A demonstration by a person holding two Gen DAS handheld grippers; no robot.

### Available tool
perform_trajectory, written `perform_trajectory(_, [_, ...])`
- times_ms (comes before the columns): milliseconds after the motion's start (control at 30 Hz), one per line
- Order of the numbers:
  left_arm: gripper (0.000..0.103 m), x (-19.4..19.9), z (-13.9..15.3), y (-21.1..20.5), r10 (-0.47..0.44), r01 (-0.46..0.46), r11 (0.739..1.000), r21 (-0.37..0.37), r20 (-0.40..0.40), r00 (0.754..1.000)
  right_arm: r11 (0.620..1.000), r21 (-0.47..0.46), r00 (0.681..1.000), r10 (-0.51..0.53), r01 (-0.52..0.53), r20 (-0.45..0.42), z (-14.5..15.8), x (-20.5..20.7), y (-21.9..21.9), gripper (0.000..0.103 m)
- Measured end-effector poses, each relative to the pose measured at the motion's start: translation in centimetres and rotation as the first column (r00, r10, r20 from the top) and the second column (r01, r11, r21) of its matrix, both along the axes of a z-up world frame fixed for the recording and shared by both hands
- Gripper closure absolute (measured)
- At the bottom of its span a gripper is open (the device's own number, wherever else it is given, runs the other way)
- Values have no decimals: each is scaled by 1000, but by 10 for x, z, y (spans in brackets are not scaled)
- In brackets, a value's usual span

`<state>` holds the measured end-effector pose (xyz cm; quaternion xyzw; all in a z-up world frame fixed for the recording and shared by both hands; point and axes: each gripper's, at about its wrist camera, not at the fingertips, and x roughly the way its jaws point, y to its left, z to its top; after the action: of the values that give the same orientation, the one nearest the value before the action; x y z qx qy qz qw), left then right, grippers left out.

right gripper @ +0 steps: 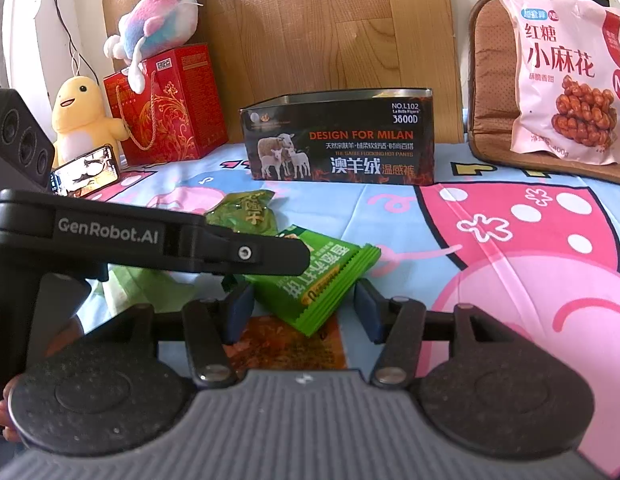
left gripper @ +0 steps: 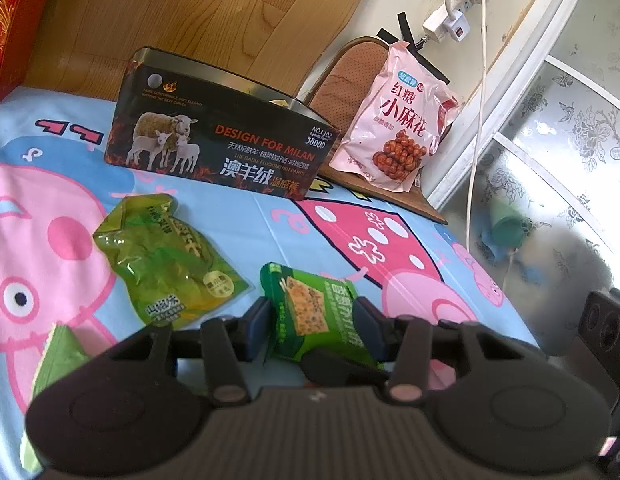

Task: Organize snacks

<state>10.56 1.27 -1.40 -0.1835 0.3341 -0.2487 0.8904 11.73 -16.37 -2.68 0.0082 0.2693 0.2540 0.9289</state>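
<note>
the left gripper (left gripper: pixel 314 320) has its two blue pads pressed on the sides of a green cracker packet (left gripper: pixel 322 312), jaws narrowed around it, the packet lifted a little off the cartoon pig bedsheet (left gripper: pixel 238 216). in the right wrist view the same packet (right gripper: pixel 314 276) sticks out between the pads of the right gripper (right gripper: pixel 304 306), which stands partly open; its left pad seems to touch the packet's edge, its right pad stands just clear of it, so i cannot tell whether it grips. beneath it lies an orange-brown snack packet (right gripper: pixel 286 344).

beside the cracker packet a crumpled yellow-green snack pouch (left gripper: pixel 166 256) lies flat on the sheet. further back stands a black tin box (left gripper: pixel 218 140) with sheep printed on its front, lid off; only a small yellowish thing shows over the rim, the rest of its inside is hidden. to its right a pink bag of fried dough twists (left gripper: pixel 402 120) leans upright on a brown seat cushion (left gripper: pixel 350 76).

a red gift bag (right gripper: pixel 170 116) stands by the headboard with a pastel plush toy (right gripper: pixel 158 24) perched on top.
</note>
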Motion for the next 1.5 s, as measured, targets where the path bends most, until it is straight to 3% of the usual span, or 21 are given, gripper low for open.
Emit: perform_trajectory(1500, [58,-1,0,0,-3,3,1000,-11,0,1000,1000,-2,1000,2,-2,0,0,0,0,47])
